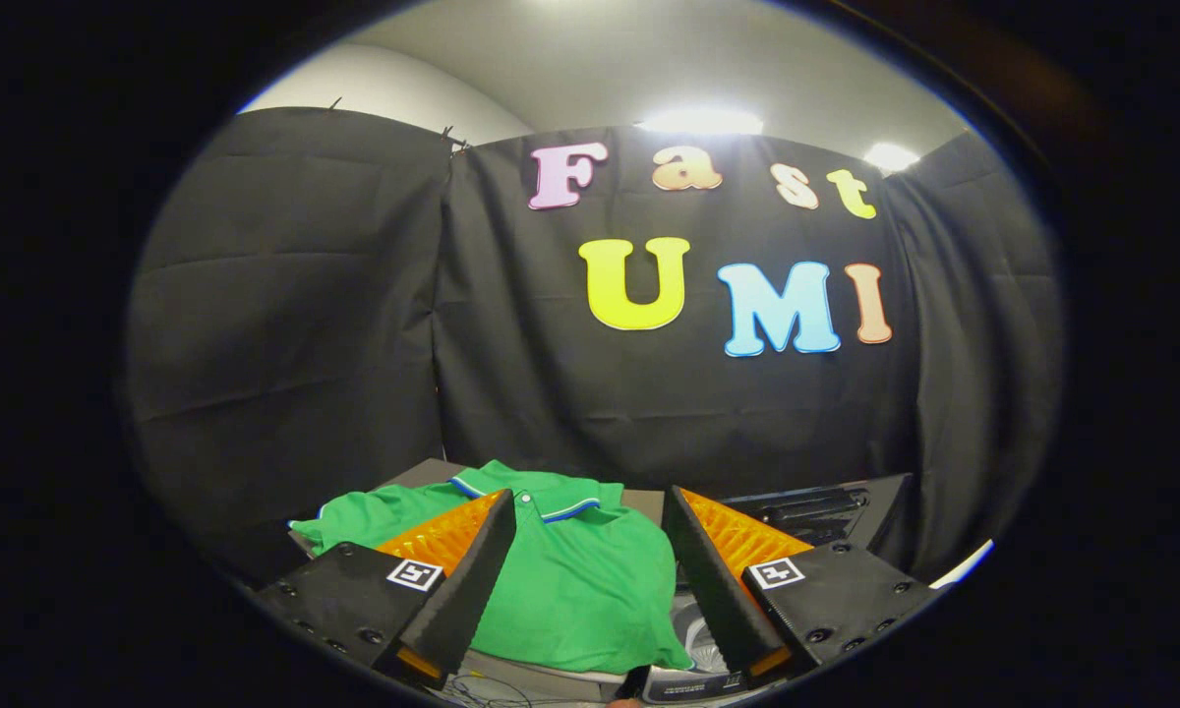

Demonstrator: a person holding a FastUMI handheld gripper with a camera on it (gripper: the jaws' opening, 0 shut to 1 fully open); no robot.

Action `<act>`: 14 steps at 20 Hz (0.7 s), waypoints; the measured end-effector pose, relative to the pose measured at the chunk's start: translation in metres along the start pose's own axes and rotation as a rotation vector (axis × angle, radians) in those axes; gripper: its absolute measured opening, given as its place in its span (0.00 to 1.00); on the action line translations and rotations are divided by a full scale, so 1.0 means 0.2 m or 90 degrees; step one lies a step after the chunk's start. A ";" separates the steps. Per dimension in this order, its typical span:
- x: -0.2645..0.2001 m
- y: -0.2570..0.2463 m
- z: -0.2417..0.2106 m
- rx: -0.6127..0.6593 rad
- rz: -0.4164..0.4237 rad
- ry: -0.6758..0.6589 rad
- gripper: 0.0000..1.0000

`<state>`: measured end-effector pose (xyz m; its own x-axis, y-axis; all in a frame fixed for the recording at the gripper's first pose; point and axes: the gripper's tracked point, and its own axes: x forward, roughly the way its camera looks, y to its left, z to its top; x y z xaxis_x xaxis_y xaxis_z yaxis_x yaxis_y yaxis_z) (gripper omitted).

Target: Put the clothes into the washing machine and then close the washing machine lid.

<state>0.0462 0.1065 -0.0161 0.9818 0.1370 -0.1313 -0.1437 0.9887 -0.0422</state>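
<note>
green polo shirt [580,580] spread flat on top of washing machine [816,506], just ahead of and between spread, empty fingers of gripper [590,590]. looks soft, light, floppy; likely to drape and trail. best pinched at a bunched fold near mid-body.

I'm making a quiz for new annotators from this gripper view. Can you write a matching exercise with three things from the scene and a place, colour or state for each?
Things:
1. polo shirt
2. gripper
3. booth wall

Descriptions:
A. black cloth, hanging upright beyond everything else
B. green, lying spread out flat, partly between the fingers and reaching beyond them
C. open, its fingers wide apart and pressing on nothing

Right pairs: 1-B, 2-C, 3-A
</note>
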 end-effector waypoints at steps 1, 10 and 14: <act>0.02 0.05 -0.02 0.001 0.011 0.013 0.97; 0.23 0.35 -0.23 0.030 0.092 0.143 0.97; 0.31 0.41 -0.29 0.028 0.106 0.178 0.97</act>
<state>0.0876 0.1918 -0.0856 0.8720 0.2814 -0.4005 -0.2883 0.9565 0.0443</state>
